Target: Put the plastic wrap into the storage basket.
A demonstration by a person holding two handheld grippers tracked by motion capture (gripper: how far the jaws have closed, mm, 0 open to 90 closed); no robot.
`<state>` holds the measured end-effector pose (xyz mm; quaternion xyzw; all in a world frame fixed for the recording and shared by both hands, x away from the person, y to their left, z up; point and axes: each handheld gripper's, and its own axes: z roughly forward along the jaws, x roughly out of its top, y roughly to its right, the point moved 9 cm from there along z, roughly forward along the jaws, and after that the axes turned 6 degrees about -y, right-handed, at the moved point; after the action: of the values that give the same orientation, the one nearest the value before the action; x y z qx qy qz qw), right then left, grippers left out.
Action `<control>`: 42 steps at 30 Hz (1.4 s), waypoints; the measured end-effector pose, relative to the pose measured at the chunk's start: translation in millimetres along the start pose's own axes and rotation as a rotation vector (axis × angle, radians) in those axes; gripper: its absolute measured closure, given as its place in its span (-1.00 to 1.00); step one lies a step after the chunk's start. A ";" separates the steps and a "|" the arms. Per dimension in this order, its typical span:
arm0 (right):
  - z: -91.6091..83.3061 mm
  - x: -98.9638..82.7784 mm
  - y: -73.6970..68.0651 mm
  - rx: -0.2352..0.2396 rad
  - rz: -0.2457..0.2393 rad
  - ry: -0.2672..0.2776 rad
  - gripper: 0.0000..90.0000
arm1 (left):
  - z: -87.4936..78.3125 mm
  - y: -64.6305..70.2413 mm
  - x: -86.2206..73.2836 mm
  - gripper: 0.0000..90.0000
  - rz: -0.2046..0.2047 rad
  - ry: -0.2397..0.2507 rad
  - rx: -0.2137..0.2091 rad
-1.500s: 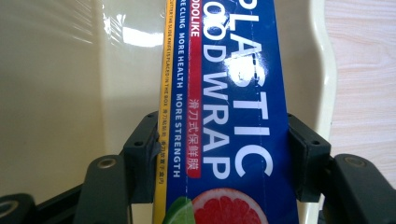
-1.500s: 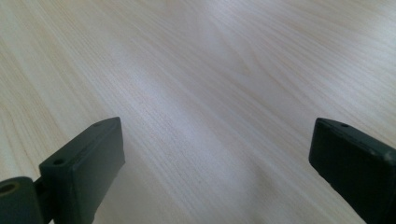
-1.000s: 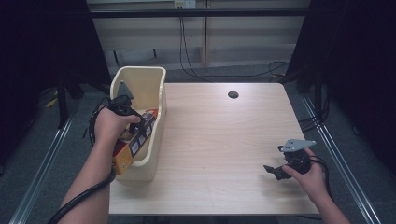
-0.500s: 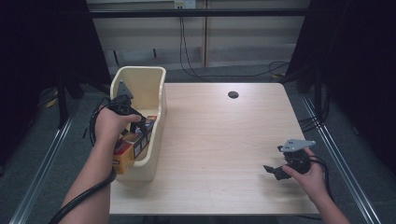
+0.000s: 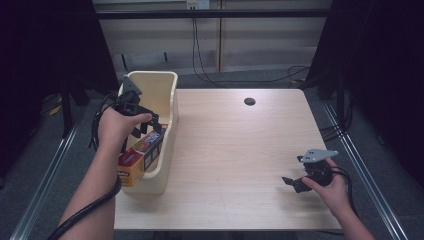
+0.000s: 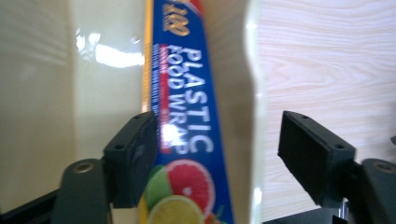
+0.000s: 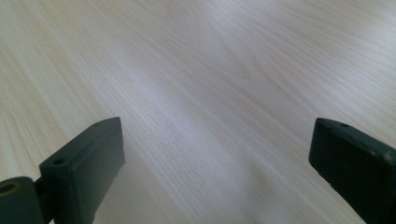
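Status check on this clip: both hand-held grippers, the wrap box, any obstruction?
Left hand-held gripper jaws just opening, off the plastic wrap box. Box lies in cream bin. Right hand-held gripper open over bare table. Nothing in the way.

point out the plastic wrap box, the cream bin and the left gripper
plastic food wrap box (image 6: 187,116), left gripper view, blue printed face
cream bin (image 5: 170,100), high view, right wall
left gripper (image 5: 145,127), high view, between its fingertips
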<state>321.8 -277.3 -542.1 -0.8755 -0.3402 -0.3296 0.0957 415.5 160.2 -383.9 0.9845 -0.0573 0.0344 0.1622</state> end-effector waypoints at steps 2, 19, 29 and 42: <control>0.8 -0.2 -0.4 0.001 -0.005 -0.003 -0.92 | -3.9 9.4 2.9 -0.42 0.042 0.026 -0.006; 0.3 -0.1 -0.2 0.003 -0.006 -0.001 -0.92 | 3.5 59.6 5.4 -0.57 0.205 0.076 -0.065; 0.3 -0.1 -0.1 0.004 -0.007 -0.001 -0.92 | 18.7 76.0 2.4 -0.60 0.271 0.071 -0.083; 0.9 -0.1 -0.4 0.007 -0.008 -0.001 -0.92 | 38.1 88.9 -2.5 -0.66 0.321 0.050 -0.096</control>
<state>322.0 -276.7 -542.9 -0.8741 -0.3448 -0.3282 0.0972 403.9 64.5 -392.1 0.9527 -0.2113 0.0815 0.2028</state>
